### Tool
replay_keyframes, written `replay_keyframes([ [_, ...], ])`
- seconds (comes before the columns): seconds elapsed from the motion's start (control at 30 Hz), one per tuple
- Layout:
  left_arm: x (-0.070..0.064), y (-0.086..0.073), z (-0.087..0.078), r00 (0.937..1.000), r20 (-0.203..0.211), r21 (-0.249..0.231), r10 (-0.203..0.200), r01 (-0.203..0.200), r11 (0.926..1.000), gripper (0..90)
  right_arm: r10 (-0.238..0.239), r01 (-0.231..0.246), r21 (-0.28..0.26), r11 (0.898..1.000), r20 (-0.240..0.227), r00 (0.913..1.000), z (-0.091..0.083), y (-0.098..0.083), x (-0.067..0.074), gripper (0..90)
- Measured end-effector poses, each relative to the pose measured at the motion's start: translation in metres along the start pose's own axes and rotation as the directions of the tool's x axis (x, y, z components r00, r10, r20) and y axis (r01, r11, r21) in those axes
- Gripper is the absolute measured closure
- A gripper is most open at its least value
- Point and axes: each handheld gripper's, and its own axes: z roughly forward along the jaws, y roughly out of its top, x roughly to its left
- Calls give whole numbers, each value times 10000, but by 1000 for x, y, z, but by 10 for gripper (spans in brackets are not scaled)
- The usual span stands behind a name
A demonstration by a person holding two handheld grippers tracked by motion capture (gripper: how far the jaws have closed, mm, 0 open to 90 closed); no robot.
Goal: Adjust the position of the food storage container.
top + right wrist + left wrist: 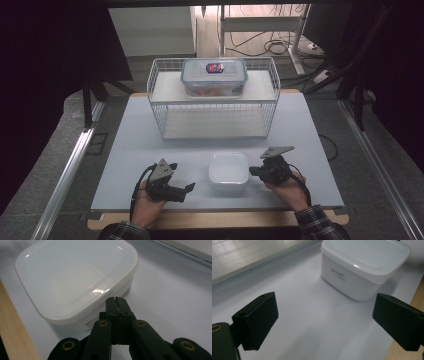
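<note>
**White box sits between two grippers**

A small white box (pixel 228 170) with a lid on it sits on the table (pixel 130 165), near the front edge. It is between the two grippers. The box is almost square with round corners, so no side is much longer than another.

The right gripper (pixel 253 171) is the nearer one. Its tip is just beside the right wall of the box, and it points to the left, at that wall. In the right gripper view its jaws are pressed tight together with nothing between them, and the tip (pixel 116 300) is right by the box (pixel 75 282), just under the lid's edge. I cannot tell if it touches.

The left gripper (pixel 189 187) is near the box's left side but a bit apart from it. It points to the right, towards the box. In the left gripper view its jaws stand wide, with bare table between them, and the box (pixel 364 267) lies ahead, a little to the right.

Nothing stands between either gripper and the box.

Farther back is a wire rack (pixel 214 107). On top of it rests a clear tub (pixel 214 77) with a blue-edged lid. Both are well apart from the white box and not in the way.
</note>
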Motion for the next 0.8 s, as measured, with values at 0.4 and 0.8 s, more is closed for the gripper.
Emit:
replay_keyframes([
  [0.4, 2, -1, -1, 9991, 419, -97, -23, 27, 9999, 96, -278, 302, -422, 9987, 576, 9980, -9, -3, 0, 727],
  [0.8, 3, -1, -3, 9997, 254, -163, -41, 45, 9999, 75, -445, 423, -1777, 9832, -83, 9990, -29, -9, 8, 224],
])
